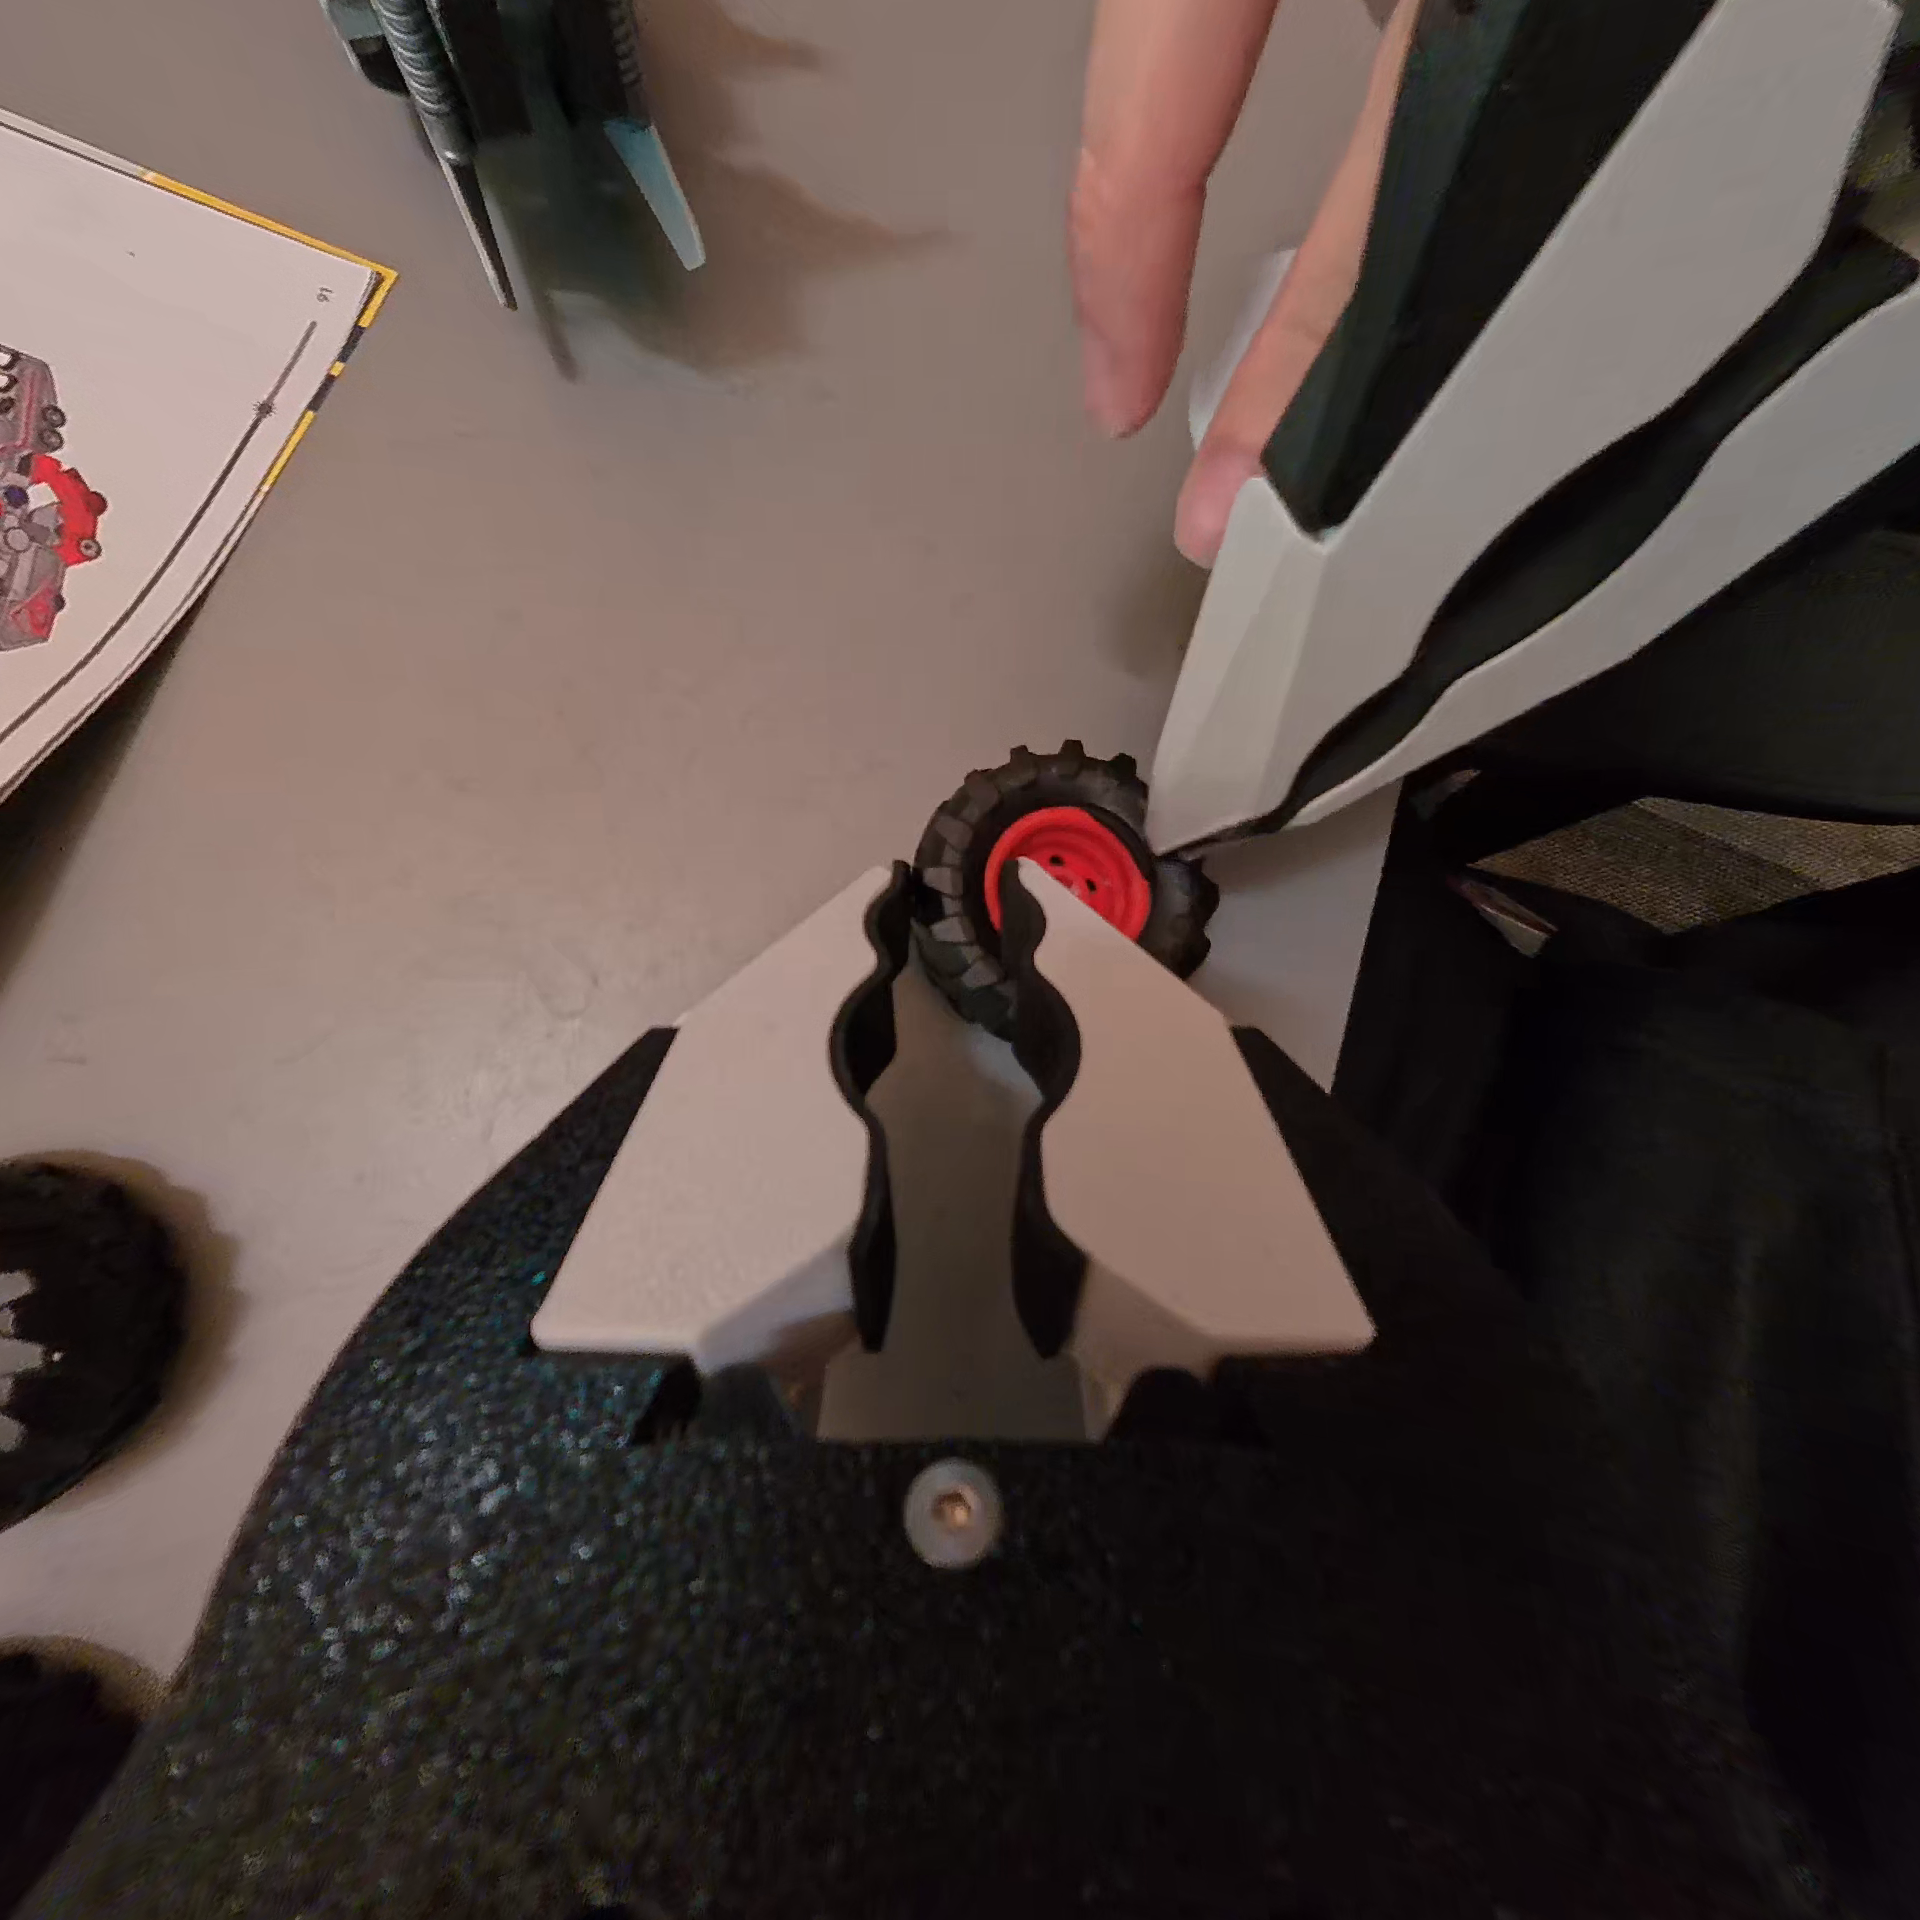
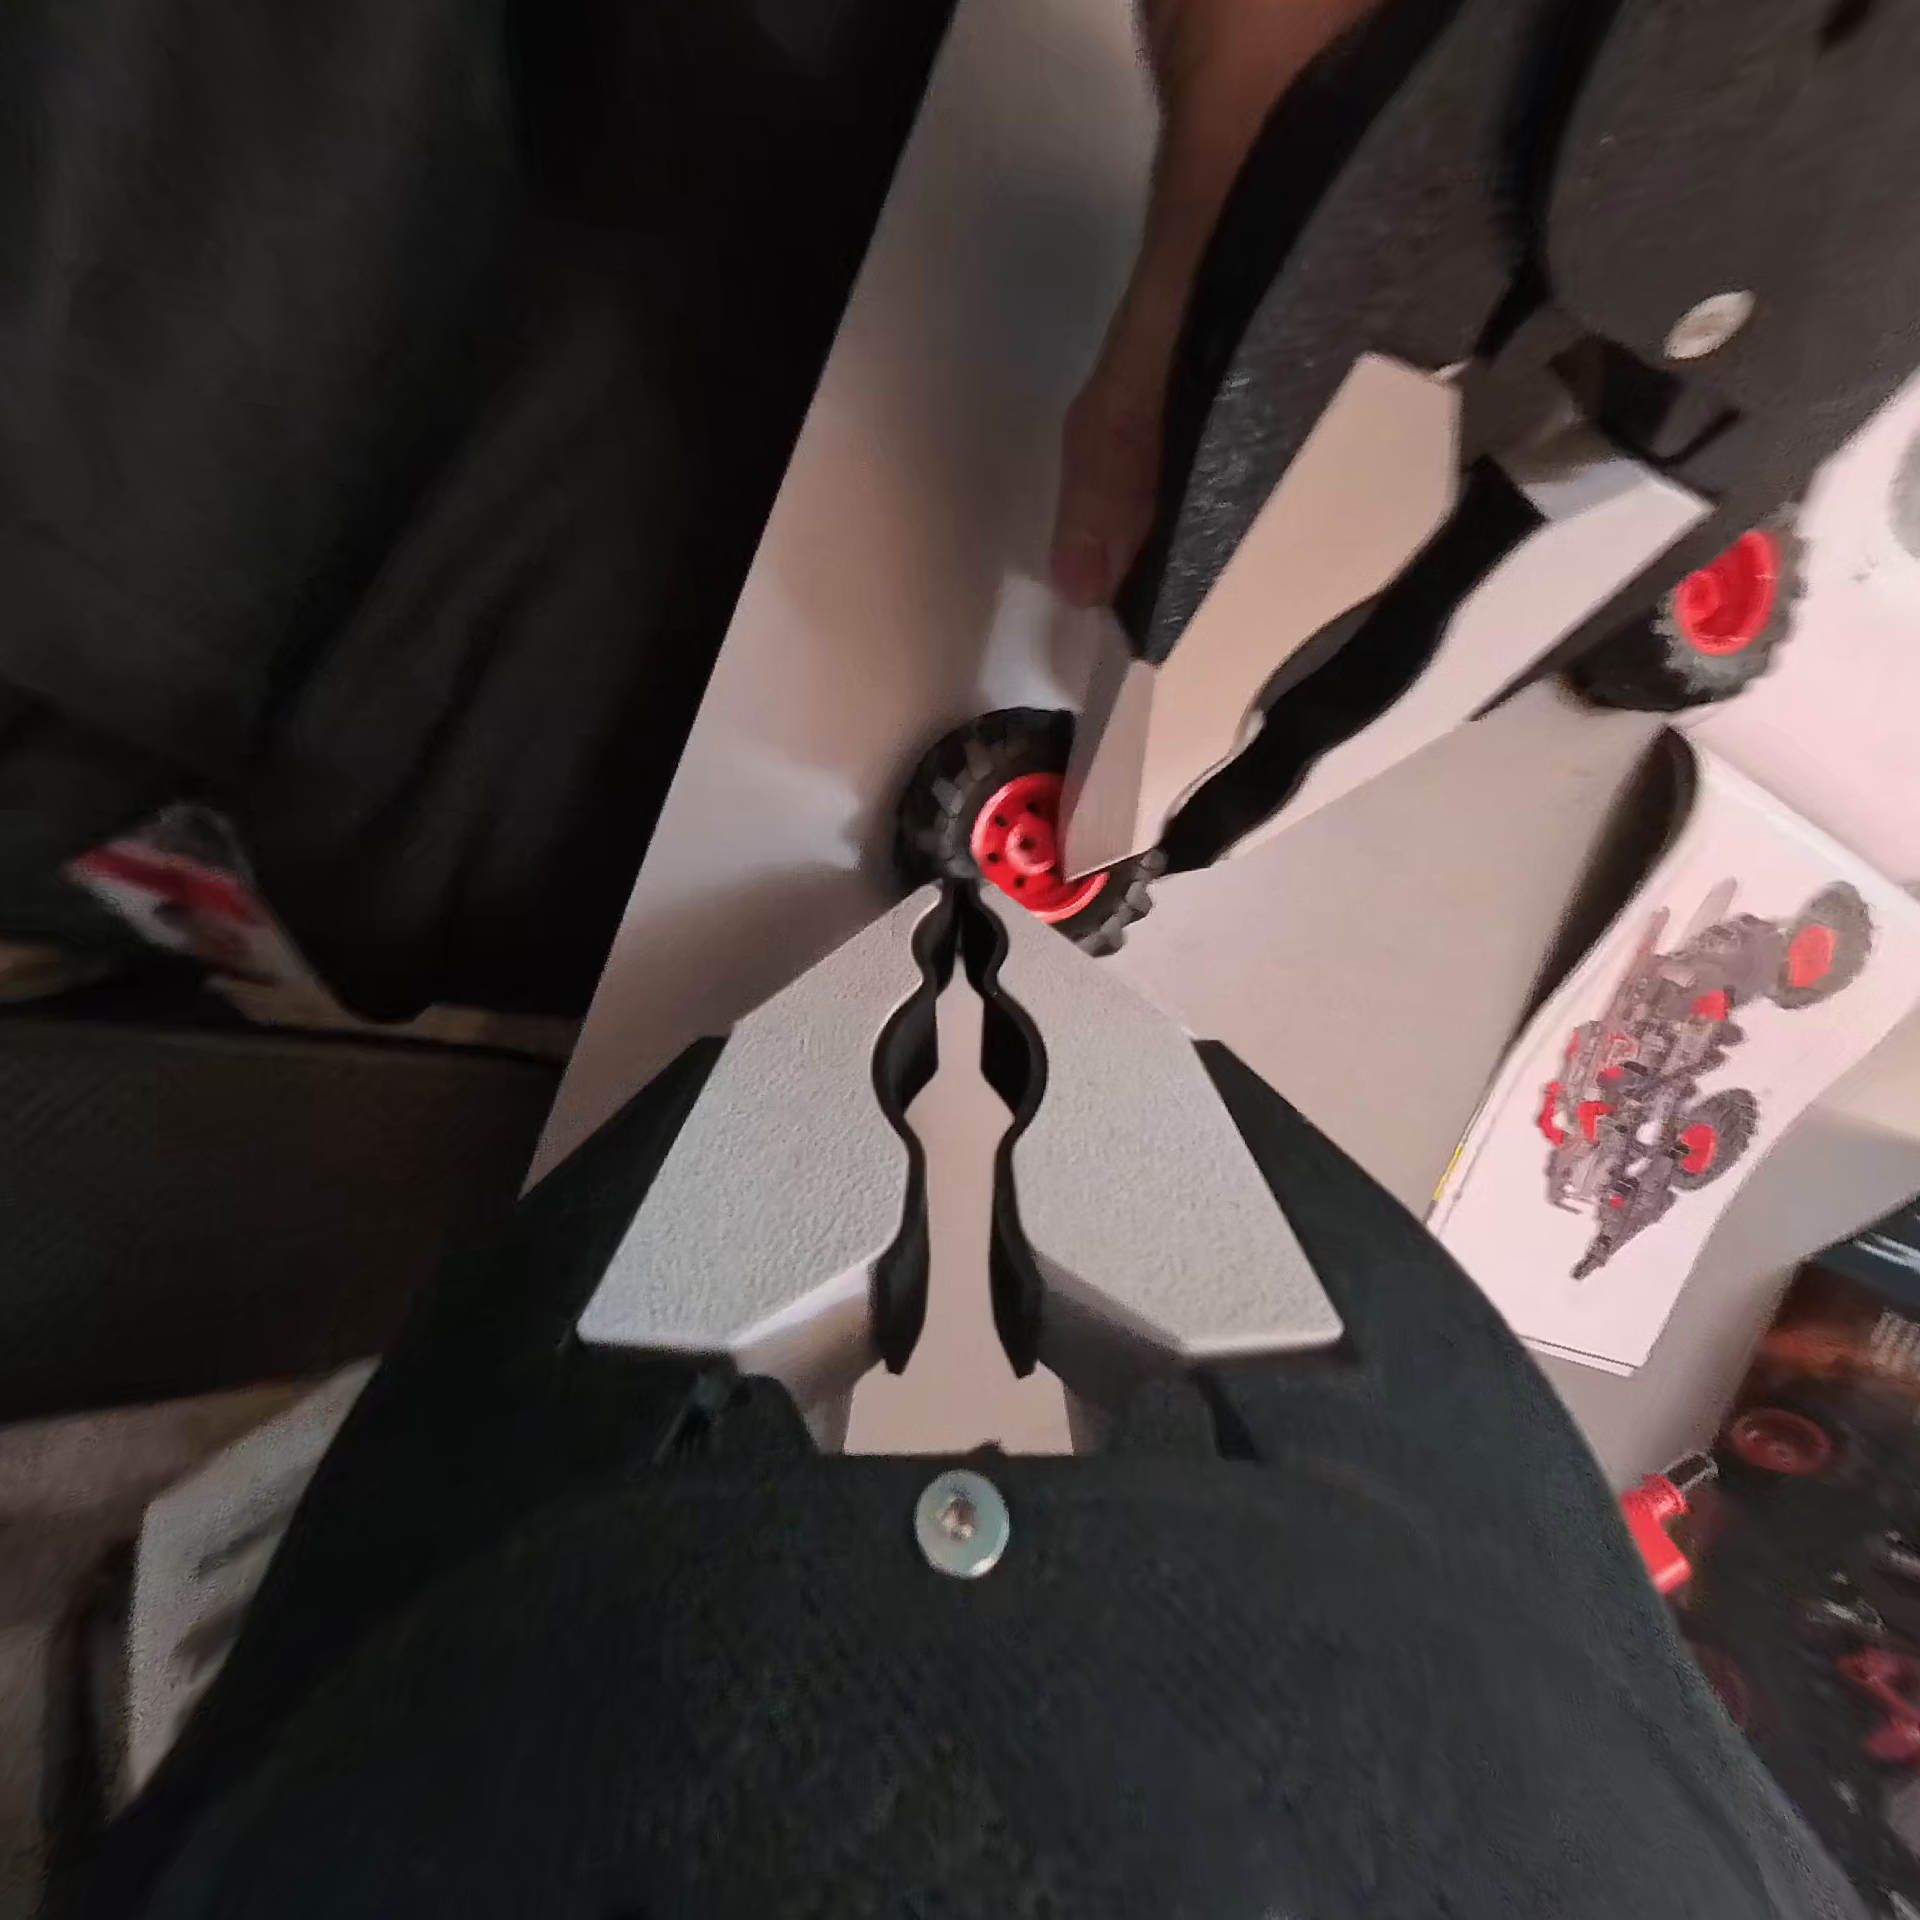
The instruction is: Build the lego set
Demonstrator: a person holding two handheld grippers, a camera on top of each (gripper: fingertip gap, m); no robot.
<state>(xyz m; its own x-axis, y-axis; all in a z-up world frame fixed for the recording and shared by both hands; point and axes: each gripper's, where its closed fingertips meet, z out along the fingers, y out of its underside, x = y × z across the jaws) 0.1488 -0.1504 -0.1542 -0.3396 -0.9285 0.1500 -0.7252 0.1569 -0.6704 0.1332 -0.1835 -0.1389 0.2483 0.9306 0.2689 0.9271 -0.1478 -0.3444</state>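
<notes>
A small wheel with a red rim and a knobbly black tyre sits on the grey table close to its edge. My left gripper is shut on the wheel: one fingertip is in the red rim, the other is on the outer tread. In the right wrist view the wheel shows with the left gripper's finger over its rim. My right gripper is shut, its tips touching the tyre's edge. It comes in from the upper right in the left wrist view.
The instruction booklet lies open on the table. A second red-rimmed wheel and loose black tyres lie nearby. A person's fingers hold the right gripper. The table edge is right beside the wheel. The dark set box is beyond the booklet. My hands' fingertips stand some 4 cm from each other.
</notes>
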